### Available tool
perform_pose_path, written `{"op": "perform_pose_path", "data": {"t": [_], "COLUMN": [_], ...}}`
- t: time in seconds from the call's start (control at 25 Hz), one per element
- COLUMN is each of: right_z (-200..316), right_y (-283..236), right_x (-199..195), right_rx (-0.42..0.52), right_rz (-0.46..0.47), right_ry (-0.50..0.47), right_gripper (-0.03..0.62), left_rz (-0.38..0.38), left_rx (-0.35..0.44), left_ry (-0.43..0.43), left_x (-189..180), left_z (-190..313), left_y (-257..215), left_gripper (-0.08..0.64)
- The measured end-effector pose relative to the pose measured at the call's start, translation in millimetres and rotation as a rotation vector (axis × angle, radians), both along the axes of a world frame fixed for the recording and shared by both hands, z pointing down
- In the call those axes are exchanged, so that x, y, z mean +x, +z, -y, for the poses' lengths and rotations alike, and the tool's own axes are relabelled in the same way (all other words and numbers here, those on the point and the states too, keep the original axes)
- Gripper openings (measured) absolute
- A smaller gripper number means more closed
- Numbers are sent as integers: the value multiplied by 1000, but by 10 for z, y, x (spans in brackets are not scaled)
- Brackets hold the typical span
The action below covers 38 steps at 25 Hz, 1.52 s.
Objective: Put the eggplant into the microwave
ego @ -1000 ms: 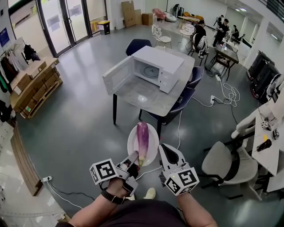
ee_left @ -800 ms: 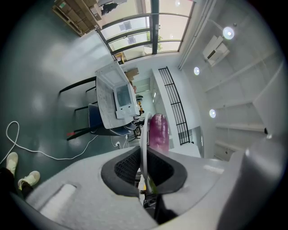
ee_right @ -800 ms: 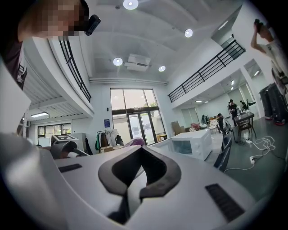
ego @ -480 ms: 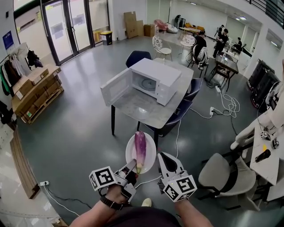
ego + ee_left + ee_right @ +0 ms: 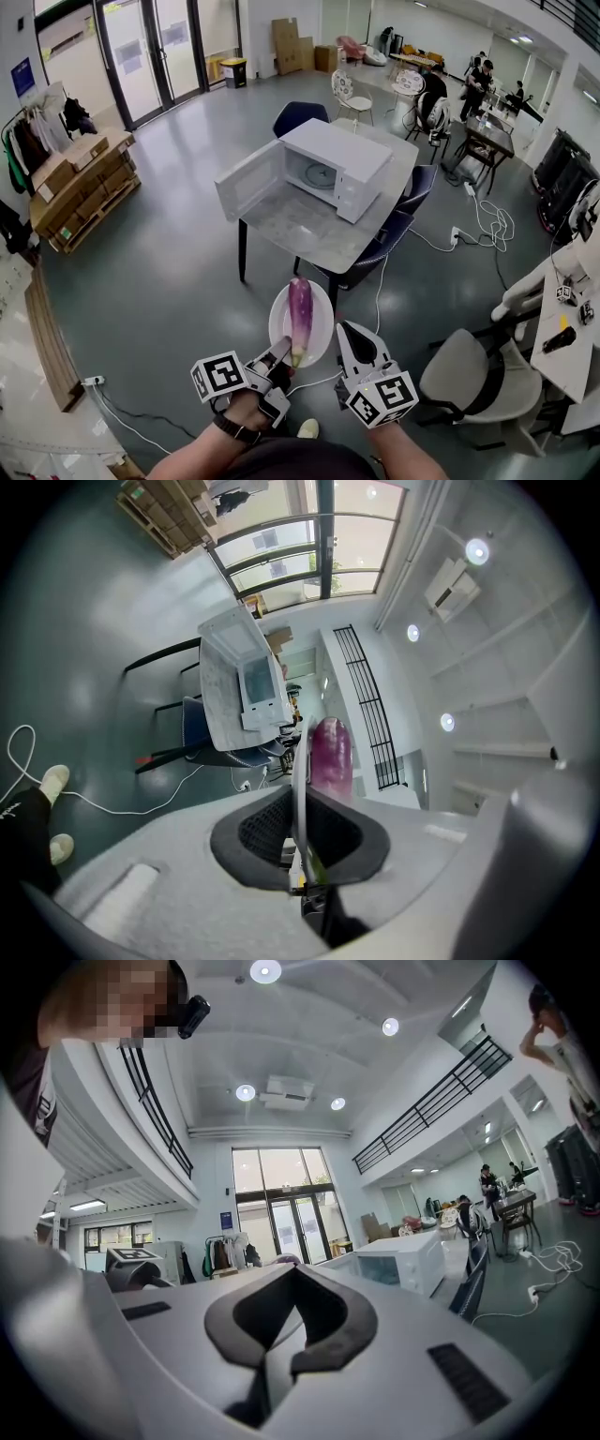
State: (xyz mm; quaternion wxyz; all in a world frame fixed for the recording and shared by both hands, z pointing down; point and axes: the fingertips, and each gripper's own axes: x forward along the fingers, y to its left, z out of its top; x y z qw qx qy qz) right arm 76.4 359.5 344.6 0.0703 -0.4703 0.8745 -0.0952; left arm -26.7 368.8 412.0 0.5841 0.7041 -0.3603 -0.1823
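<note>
Left gripper (image 5: 282, 353) fingers pinch the white plate's (image 5: 278, 322) near rim. The eggplant (image 5: 300, 314) lies on it, long axis aimed at the open microwave (image 5: 336, 155), well ahead. Right gripper (image 5: 348, 332) fingers are together, empty.

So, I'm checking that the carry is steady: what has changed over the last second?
Hardly anything. The plate and eggplant sit slightly lower in the head view, and the room shifts with them, so it is mostly camera motion. Nothing was taken or released: the left gripper stays shut on the plate's rim, the right gripper stays shut and empty, and the microwave door stays open.
</note>
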Motion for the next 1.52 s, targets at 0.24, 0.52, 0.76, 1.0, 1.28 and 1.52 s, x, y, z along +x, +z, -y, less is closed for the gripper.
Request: {"op": "perform_pose_path", "data": {"t": [0.24, 0.52, 0.76, 1.0, 1.28, 1.52], "right_z": [406, 1128, 1710, 2158, 2648, 3287], "right_y": [11, 31, 8, 54, 51, 52], "right_x": [-136, -338, -498, -604, -661, -649], "right_rx": [-2, 1, -2, -9, -4, 1], "right_rz": [-1, -2, -8, -9, -12, 2], "right_ry": [9, 31, 93, 140, 145, 118], "right_gripper": [2, 2, 2, 2, 2, 2], "left_rz": [10, 8, 11, 21, 18, 42], "left_rx": [2, 3, 8, 14, -9, -20], "left_ry": [12, 50, 104, 150, 167, 161], "left_x": [-114, -281, -451, -564, -567, -493], "left_z": [403, 1140, 1798, 2329, 2870, 3480], "left_y": [11, 58, 63, 136, 242, 365], "left_gripper": [32, 32, 32, 32, 32, 32]}}
